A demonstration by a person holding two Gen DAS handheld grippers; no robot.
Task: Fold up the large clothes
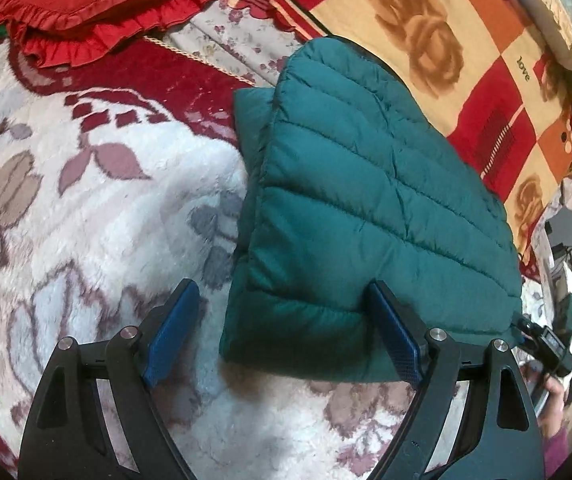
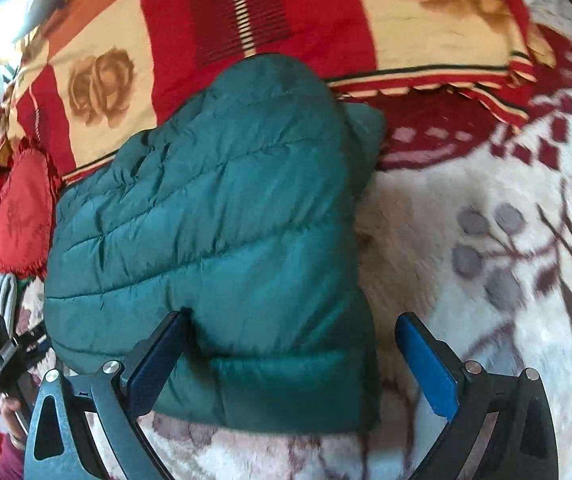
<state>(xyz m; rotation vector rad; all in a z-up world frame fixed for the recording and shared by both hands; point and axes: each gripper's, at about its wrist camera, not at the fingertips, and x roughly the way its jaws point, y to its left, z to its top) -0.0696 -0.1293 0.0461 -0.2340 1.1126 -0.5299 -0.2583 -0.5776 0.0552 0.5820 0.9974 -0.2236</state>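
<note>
Left claw point(image 1: 286, 332) spread wide, right claw point(image 2: 291, 360) wide too, both straddling the near corners of the teal quilted puffer jacket point(image 1: 365, 200), folded on the white floral fleece blanket point(image 1: 86, 220). Light, squashy, probably slippery; pinch those thick near edges.

Folded teal puffer jacket point(image 1: 365, 208) lying on the white floral blanket point(image 1: 86, 220), far edge over the red-and-cream checked blanket point(image 1: 465, 60). Left gripper point(image 1: 286, 332) spread wide at the near hem, right blue pad point(image 1: 395, 332) pressing into the padding, left pad off the jacket. Red ruffled cushion point(image 1: 98, 4) far left.
</note>
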